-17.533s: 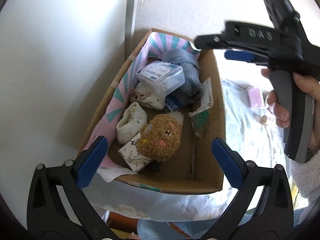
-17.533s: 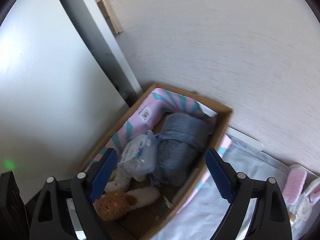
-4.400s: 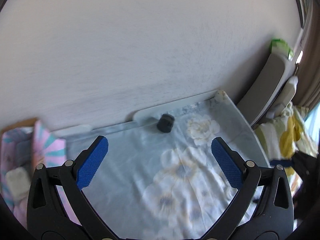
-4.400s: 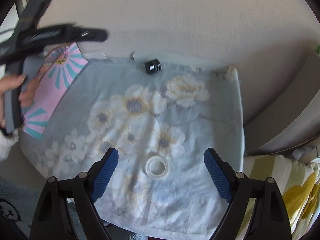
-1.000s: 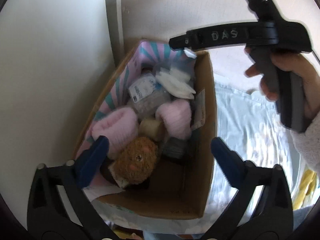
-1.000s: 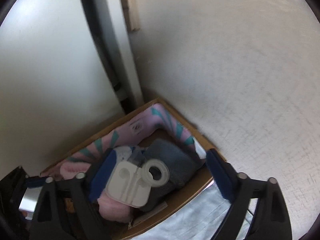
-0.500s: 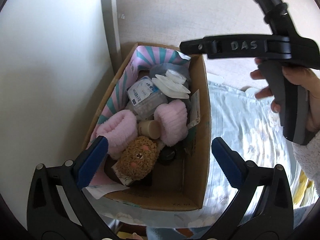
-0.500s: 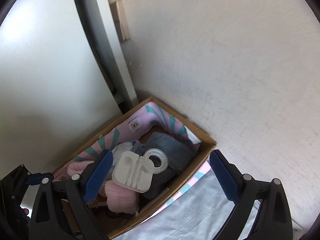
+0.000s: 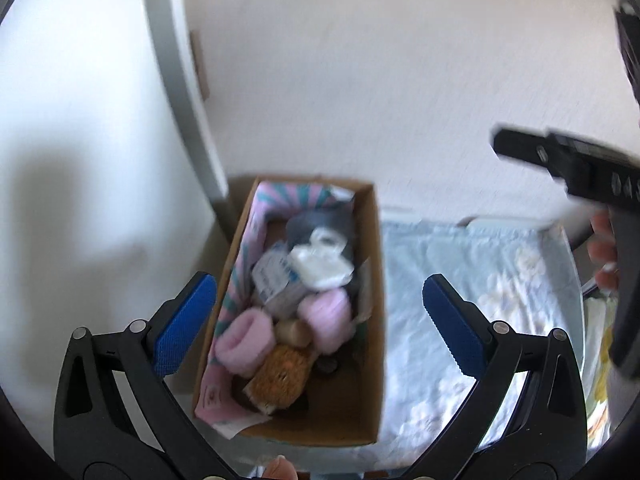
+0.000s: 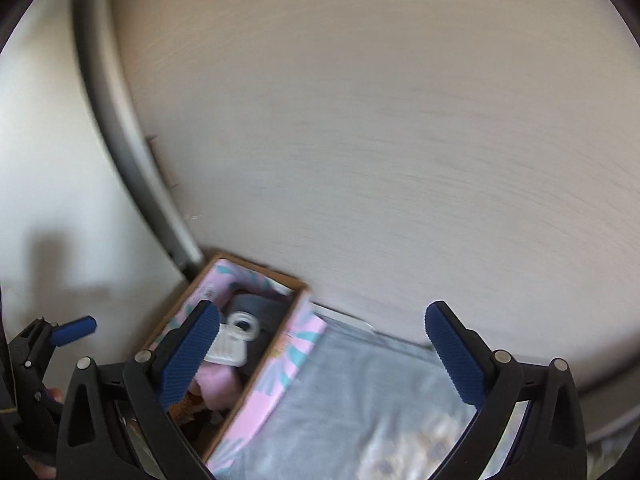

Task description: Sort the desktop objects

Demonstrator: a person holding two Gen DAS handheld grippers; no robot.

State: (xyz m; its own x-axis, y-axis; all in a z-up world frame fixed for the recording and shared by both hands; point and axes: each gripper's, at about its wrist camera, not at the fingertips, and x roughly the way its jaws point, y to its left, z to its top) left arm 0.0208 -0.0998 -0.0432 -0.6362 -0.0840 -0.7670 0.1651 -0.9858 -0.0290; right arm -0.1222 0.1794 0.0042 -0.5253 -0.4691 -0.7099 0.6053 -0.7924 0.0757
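Both black two-finger grippers with blue pads, left [image 9: 316, 320] and right [image 10: 320, 356], hang apart and empty, probably because the white plastic tape dispenser [image 9: 320, 262] already lies inside the brown cardboard box [image 9: 374, 320], atop its contents

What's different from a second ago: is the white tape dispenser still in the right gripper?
No. The right gripper has let go of the white tape dispenser, which now lies in the cardboard box on the grey cloth roll. Both grippers have pulled back from the box, jaws open and empty, the left gripper included. The pink slippers and brown plush toy stay where they were.
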